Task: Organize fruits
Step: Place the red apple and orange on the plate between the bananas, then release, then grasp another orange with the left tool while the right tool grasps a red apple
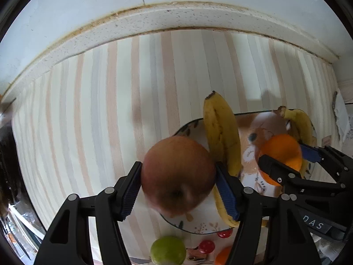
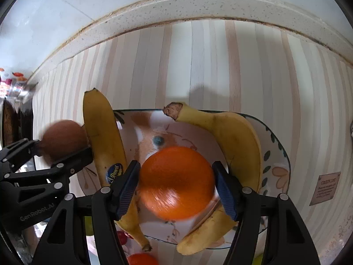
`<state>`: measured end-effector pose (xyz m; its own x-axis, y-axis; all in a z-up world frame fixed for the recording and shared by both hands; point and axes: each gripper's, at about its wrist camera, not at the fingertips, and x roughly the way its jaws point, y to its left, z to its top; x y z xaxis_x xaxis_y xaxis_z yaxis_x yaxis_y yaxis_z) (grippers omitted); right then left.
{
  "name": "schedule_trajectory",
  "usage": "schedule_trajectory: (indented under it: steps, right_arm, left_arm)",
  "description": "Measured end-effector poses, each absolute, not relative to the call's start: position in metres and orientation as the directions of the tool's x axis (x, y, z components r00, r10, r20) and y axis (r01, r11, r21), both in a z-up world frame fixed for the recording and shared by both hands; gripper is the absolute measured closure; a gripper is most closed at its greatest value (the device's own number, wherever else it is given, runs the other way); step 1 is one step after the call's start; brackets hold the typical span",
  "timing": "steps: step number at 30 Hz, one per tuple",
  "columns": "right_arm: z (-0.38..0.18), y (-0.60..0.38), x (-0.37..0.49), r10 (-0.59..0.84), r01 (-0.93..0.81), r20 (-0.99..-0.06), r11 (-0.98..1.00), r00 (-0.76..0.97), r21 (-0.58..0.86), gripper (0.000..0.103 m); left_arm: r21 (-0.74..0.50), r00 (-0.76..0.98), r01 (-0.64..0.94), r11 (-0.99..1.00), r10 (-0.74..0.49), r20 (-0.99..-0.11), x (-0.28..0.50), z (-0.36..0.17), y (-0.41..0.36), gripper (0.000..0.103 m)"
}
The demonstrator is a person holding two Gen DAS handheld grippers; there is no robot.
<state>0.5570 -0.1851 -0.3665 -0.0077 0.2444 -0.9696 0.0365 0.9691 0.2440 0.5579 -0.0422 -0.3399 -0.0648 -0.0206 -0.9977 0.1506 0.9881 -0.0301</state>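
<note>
A red-brown apple [image 1: 176, 176] sits between the blue pads of my left gripper [image 1: 178, 187], which is shut on it above the left rim of a patterned plate [image 1: 194, 231]. Over the middle of the plate [image 2: 284, 154], my right gripper [image 2: 176, 187] has its pads against the sides of an orange [image 2: 176, 181], which looks blurred. One banana [image 2: 103, 132] lies along the plate's left side and another banana [image 2: 240, 145] curves along its right side. The right wrist view shows the left gripper [image 2: 55, 152] with the apple [image 2: 64, 139] at the left. The right gripper [image 1: 289, 159] appears at the right of the left wrist view.
The plate rests on a striped cloth [image 1: 88, 110] that ends at a speckled raised ledge [image 1: 176, 17] below a white wall. Nearer than the plate lie a green fruit [image 1: 168, 250], small red pieces [image 1: 206, 246] and another orange [image 2: 142, 259]. A small label card [image 2: 326, 187] lies to the right.
</note>
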Motion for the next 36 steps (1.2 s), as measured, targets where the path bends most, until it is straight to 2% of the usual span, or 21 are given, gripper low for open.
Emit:
schedule_trajectory:
  steps: [7,11,16,20,36]
  right_arm:
    - [-0.365,-0.192,0.561,0.258,0.073,-0.966,0.964,-0.029,0.255,0.028]
    - [-0.349,-0.197,0.559,0.263,0.078,-0.965,0.962,-0.012,0.261,0.022]
    - [-0.317,-0.201,0.537,0.216,0.041,-0.976,0.975,0.033,0.217,0.021]
    - [-0.299,-0.203,0.515,0.161,0.022,-0.983,0.986,0.085,0.163,0.010]
    - [-0.218,-0.211,0.407,0.067,0.013,-0.943,0.997,0.326,0.075,0.008]
  left_arm:
    - [-0.041,-0.065,0.157,0.987,-0.031,-0.997,0.556,-0.336,-0.034,0.040]
    - [-0.030,-0.023,0.155,0.987,-0.027,-0.999,0.556,-0.316,-0.028,0.040]
    - [-0.024,0.060,0.132,0.991,-0.032,-0.998,0.540,-0.283,-0.012,0.039]
    - [-0.010,0.147,0.116,0.993,-0.027,-0.989,0.515,-0.262,-0.013,0.039]
    - [-0.008,0.348,0.092,0.996,-0.040,-0.937,0.421,-0.201,-0.026,0.039]
